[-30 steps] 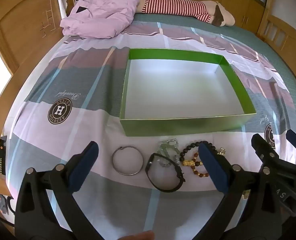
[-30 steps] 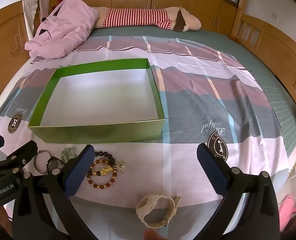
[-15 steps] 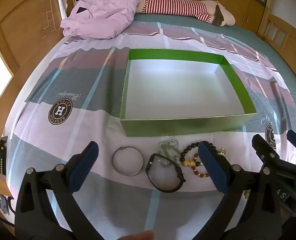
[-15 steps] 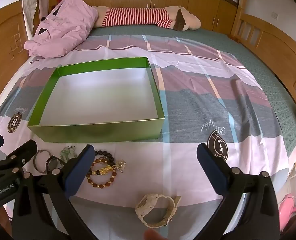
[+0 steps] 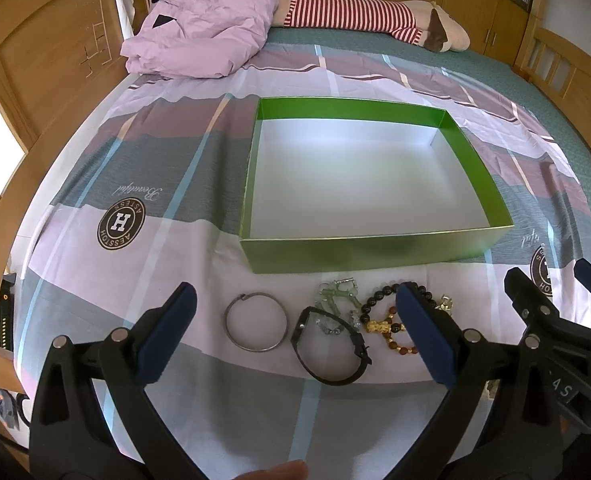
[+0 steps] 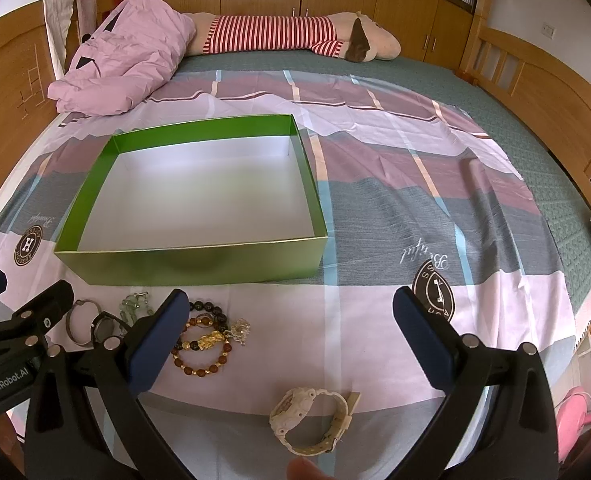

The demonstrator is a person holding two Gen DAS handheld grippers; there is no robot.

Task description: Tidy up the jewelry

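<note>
Both the left gripper (image 5: 295,324) and the right gripper (image 6: 289,332) are spread wide and hold nothing, the jewelry (image 5: 337,322) lies bunched up just in front of the green box (image 5: 375,246), so one grab might snag two pieces together.

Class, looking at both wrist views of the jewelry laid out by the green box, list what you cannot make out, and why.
- Beaded bracelets, left wrist view: partly behind a gripper finger.
- Silver bangle, right wrist view: partly behind the left gripper.
- Pale green trinket: too small to identify.
- White watch face: turned away.
</note>
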